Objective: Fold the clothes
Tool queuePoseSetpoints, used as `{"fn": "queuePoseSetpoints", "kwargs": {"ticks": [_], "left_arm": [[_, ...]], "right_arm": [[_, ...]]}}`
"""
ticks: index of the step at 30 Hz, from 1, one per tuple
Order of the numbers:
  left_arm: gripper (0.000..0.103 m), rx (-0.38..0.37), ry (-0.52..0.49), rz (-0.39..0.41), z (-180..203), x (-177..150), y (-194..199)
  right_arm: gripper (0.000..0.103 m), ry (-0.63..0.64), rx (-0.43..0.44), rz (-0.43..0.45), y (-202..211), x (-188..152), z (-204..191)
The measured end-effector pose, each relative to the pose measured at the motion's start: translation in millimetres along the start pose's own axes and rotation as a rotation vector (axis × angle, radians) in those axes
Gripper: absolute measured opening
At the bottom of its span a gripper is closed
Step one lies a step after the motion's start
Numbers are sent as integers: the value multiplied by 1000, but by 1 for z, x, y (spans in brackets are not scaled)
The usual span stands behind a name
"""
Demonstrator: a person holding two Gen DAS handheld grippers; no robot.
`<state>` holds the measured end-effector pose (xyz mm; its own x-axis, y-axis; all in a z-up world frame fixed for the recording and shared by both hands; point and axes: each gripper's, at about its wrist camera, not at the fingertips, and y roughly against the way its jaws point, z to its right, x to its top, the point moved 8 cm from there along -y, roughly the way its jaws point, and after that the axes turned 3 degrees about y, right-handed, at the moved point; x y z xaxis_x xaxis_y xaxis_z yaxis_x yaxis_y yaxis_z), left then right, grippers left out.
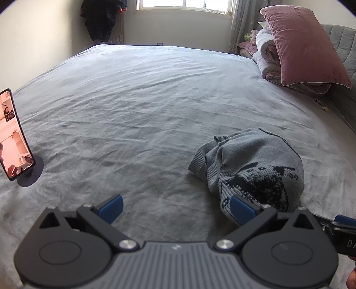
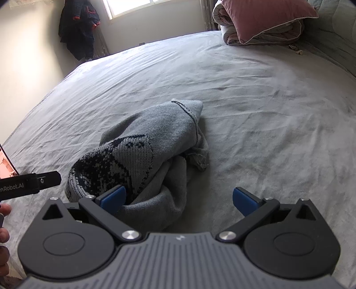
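Observation:
A crumpled grey knit sweater (image 1: 251,169) with a dark pattern lies in a heap on the grey bed (image 1: 138,106). My left gripper (image 1: 176,209) is open, just left of the heap, with its right blue pad (image 1: 241,210) in front of the sweater's near edge. In the right wrist view the sweater (image 2: 151,155) sits straight ahead. My right gripper (image 2: 179,199) is open over the heap's near edge, its left pad (image 2: 113,196) against the knit. Nothing is held by either. The left gripper's tip (image 2: 47,179) pokes in from the left.
A phone (image 1: 12,135) on a round stand sits at the bed's left edge. A pink pillow (image 1: 302,44) on a folded quilt (image 1: 267,60) lies at the far right by the headboard. Dark clothes (image 1: 102,17) hang by the window. A hand (image 2: 4,235) shows at the left.

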<state>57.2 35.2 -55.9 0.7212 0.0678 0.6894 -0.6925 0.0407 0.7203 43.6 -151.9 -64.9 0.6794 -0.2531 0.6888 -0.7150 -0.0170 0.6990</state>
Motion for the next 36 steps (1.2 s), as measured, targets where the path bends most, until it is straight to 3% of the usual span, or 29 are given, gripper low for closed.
{"fn": "queuePoseSetpoints", "kwargs": {"ticks": [22, 32, 36], "left_arm": [[103, -8, 0, 1, 0, -1, -1], [103, -28, 10, -66, 8, -9, -26], [103, -86, 65, -120, 14, -14, -42]], "right_arm": [[103, 44, -3, -33, -5, -8, -7], [103, 130, -11, -150, -36, -34, -21], [103, 118, -26, -201, -52, -46, -17]]}}
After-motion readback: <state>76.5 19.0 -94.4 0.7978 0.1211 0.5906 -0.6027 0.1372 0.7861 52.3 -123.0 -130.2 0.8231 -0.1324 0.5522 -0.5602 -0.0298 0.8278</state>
